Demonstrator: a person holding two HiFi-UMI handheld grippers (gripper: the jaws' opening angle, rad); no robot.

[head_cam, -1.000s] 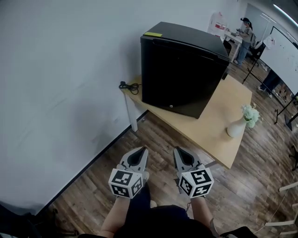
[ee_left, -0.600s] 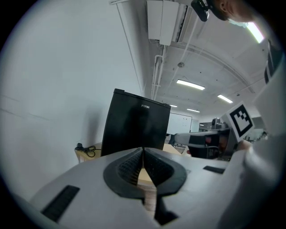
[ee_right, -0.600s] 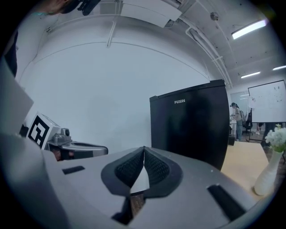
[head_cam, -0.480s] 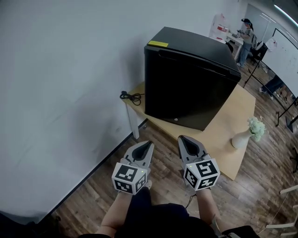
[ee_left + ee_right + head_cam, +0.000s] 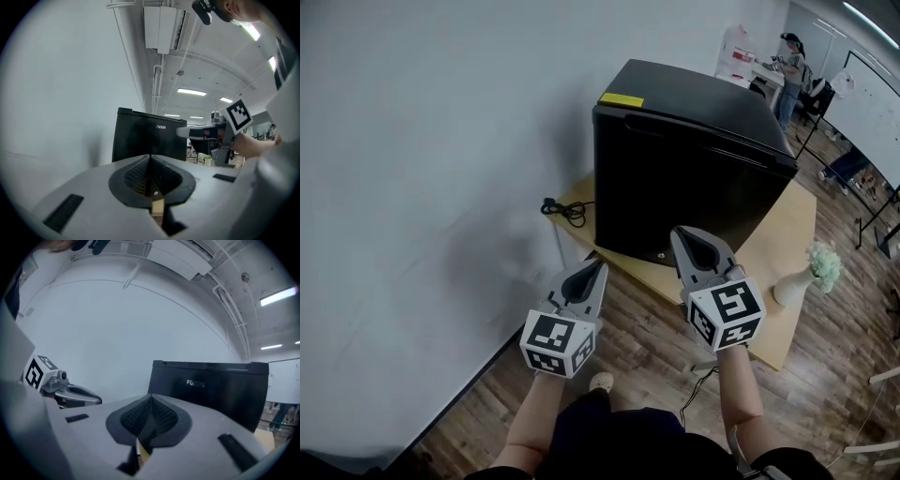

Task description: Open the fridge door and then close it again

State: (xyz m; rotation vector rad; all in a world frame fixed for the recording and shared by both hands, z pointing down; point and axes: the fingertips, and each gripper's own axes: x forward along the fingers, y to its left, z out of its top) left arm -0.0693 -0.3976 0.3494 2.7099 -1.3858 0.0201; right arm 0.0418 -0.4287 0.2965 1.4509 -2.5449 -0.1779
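**Fridge door shut, both grippers clenched and empty before it**

Black fridge [image 5: 694, 169] stands on the wooden bench [image 5: 783, 234], at the end nearest the white wall [image 5: 422, 169], with its door closed flush against the cabinet. A yellow label [image 5: 622, 99] sits on the top corner nearest the wall. A coiled black cable [image 5: 565, 208] lies on the bench corner beside the fridge, and a white vase of pale flowers [image 5: 802, 279] stands near the opposite end, well apart from the fridge.

The left gripper [image 5: 601, 267] is held over the wooden floor [image 5: 647, 347], short of the bench, its jaws pressed together with nothing between them. The right gripper [image 5: 681, 232] is higher and points at the fridge's lower front; its jaws are also closed tight and empty. Neither gripper touches the fridge. A person [image 5: 789, 70] stands at a table in the far background.
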